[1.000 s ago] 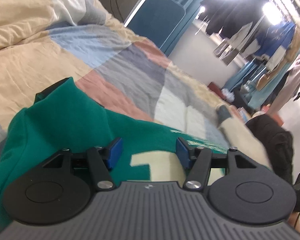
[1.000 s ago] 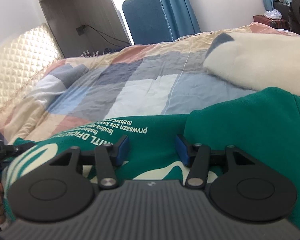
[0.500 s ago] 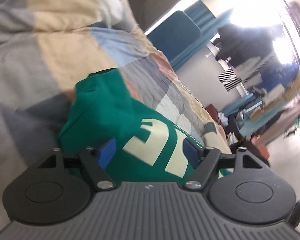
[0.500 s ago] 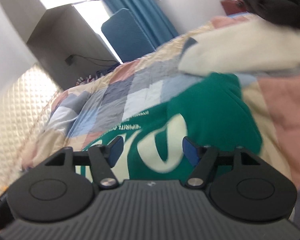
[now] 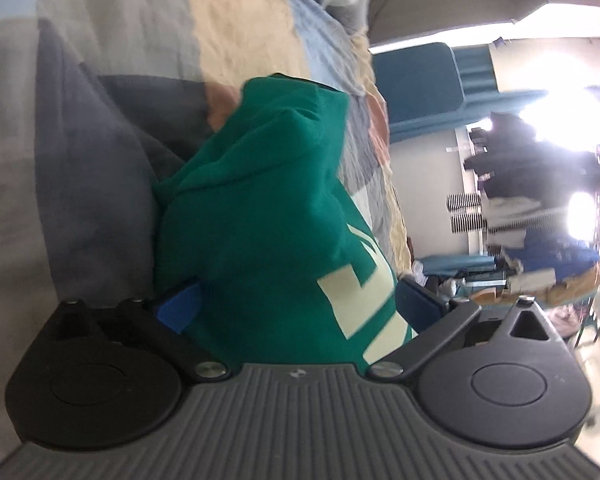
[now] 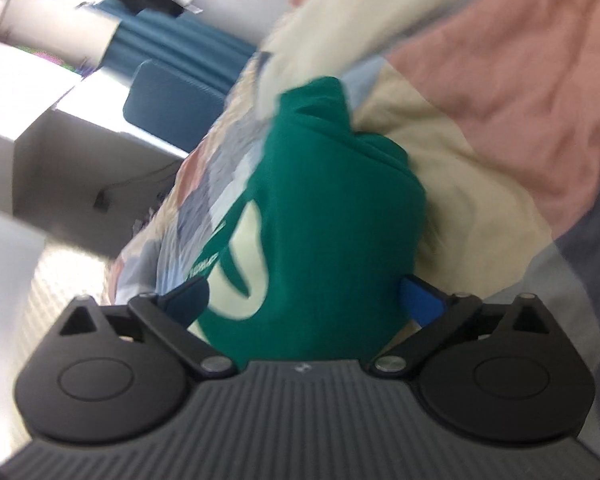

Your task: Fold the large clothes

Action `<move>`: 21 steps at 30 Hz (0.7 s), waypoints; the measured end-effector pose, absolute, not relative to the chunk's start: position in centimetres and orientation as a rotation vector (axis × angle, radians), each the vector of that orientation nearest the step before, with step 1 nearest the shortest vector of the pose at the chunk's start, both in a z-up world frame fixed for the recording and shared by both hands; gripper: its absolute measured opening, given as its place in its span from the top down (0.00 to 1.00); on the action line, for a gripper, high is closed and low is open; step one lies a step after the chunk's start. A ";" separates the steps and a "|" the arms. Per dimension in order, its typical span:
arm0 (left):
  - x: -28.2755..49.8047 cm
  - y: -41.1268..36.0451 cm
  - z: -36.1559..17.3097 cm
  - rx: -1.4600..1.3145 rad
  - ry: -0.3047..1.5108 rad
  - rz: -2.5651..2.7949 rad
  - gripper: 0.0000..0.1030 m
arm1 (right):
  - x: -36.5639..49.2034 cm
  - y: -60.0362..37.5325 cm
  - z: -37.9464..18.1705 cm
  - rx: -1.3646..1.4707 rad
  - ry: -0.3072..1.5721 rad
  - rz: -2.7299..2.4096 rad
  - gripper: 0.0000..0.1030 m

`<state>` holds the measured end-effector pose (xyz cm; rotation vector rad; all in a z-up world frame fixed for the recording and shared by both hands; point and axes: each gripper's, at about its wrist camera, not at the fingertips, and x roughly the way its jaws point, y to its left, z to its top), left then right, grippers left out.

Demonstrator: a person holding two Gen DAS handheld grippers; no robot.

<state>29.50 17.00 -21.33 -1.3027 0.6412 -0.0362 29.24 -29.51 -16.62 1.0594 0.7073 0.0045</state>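
Green sweatshirt (image 5: pixel 260 208) lies bunched on the bed quilt (image 5: pixel 100 160), side folds apparently in. My left hand-held gripper (image 5: pixel 298 304) and right hand-held gripper (image 6: pixel 302 298) are opening, pads clear of cloth. Final fold remains, I judge.

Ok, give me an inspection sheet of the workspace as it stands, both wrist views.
Surface: patchwork quilt in cream, blue, grey and pink, rumpled, covering the bed.
Job's things: green sweatshirt with cream lettering, bunched on the quilt, one end in front of each gripper.
Clutter: fluffy cream garment lying beyond the sweatshirt.
Grippers: left gripper and right gripper both have jaws opening wide, with green cloth between the blue pads.
Cables: a dark cable running to a wall socket in the right wrist view.
Surroundings: blue chair, blue curtain, hanging clothes against bright windows; both views blurred.
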 end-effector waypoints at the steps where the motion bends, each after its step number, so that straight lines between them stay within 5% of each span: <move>1: 29.6 17.2 -21.7 -1.324 0.643 -0.026 0.00 | 29.8 -29.7 -17.3 1.092 0.719 -0.011 0.00; 21: 31.1 19.5 -22.8 -1.400 0.628 0.091 0.00 | 39.3 -30.9 -21.4 1.214 0.586 0.128 0.00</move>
